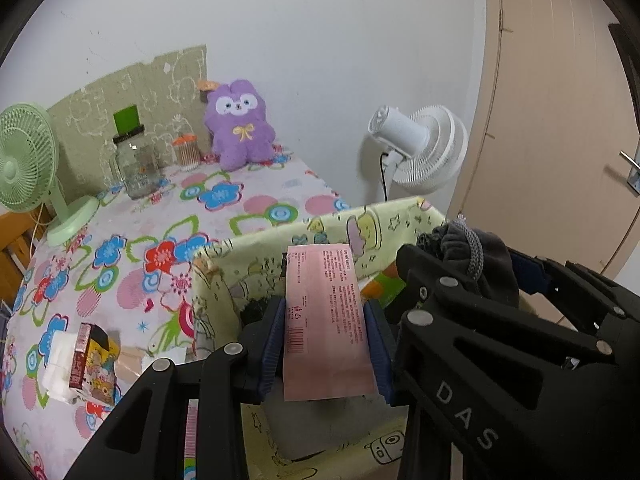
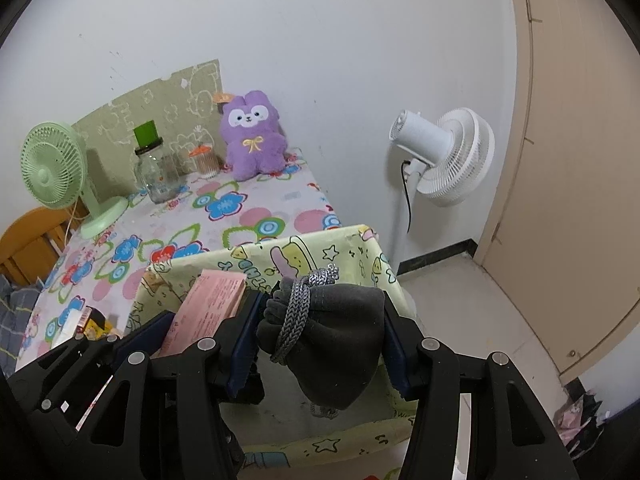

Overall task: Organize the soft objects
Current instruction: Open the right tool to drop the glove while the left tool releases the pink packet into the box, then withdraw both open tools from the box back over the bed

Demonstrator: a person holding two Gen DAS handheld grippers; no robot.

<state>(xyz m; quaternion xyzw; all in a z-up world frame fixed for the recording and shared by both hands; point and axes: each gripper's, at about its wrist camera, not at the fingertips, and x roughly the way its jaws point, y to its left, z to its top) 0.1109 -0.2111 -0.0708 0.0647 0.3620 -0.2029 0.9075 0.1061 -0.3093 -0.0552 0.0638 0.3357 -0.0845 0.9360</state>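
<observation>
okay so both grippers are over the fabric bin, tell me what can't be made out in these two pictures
- Floor of the fabric bin: mostly hidden behind both grippers in both views.
- Print on the pink packet held in the left gripper: too small to read.
- Contents of the grey drawstring pouch held in the right gripper: hidden by its cloth.
- Small boxes on the flowered tablecloth: nearly covered by the left gripper in the right wrist view.

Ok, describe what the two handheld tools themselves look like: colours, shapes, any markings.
Both look alike. The left tool and the right tool are matte black plastic frames with open slotted cut-outs and linkage bars joined by round silver rivets. Each finger carries a dark blue ribbed pad on its inner face. White letters "DAS" run along one black bar. No cables, sleeves or hands show.
</observation>
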